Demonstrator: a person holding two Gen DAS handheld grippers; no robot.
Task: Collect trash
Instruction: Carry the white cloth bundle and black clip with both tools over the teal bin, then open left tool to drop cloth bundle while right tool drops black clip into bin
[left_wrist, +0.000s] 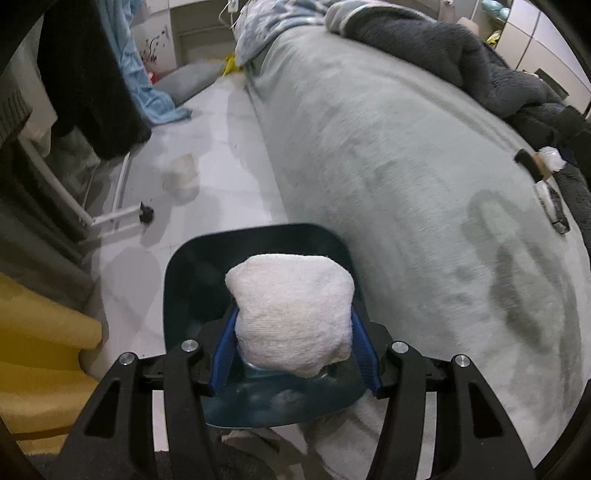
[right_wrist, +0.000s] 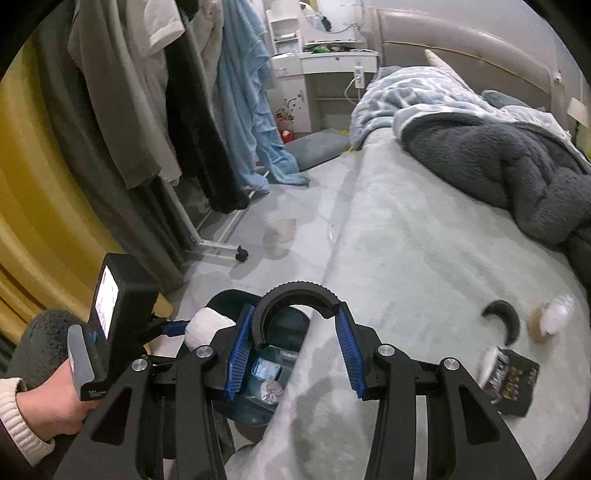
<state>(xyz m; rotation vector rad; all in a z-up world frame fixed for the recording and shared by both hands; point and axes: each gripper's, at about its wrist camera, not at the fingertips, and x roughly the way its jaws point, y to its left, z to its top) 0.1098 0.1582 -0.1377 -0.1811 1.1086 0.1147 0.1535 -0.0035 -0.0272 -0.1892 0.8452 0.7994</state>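
**Desk:** What have your claws got?

**Me:** My left claw (left_wrist: 293, 328) is clenched on a white wad of cloth or tissue (left_wrist: 291, 314); the blue pads press it from both sides. It hangs right over the dark blue bin (left_wrist: 258, 243), which stands on the floor (left_wrist: 221, 147) hard against the edge of the bed (left_wrist: 388, 147). From my right wrist camera I can see the left claw (right_wrist: 192, 326) holding that wad (right_wrist: 205, 326) above the bin's (right_wrist: 229, 299) near rim, with the person's hand (right_wrist: 55, 406) wrapped round its handle.

**Desk:** And the right?

**Me:** My right claw (right_wrist: 295, 347) grips a black curved piece (right_wrist: 295, 295), like half a ring, its two ends caught between the blue pads. It sits above the bin's edge where the bed blanket begins.

**Desk:** Anything inside the bin?

**Me:** Yes, a pale blue packet (right_wrist: 266, 369) and a crumpled grey-white ball (right_wrist: 271, 391) lie at the bottom.

**Desk:** What is left on the bed?

**Me:** Off to the right on the grey-green blanket: another black curved piece (right_wrist: 504, 317), a small roll with white wrapping (right_wrist: 554, 319) just beside it, and a dark printed packet (right_wrist: 509, 376) close below them. They are blurred, so I cannot tell more. A dark fluffy blanket (right_wrist: 498, 162) is heaped further up the bed.
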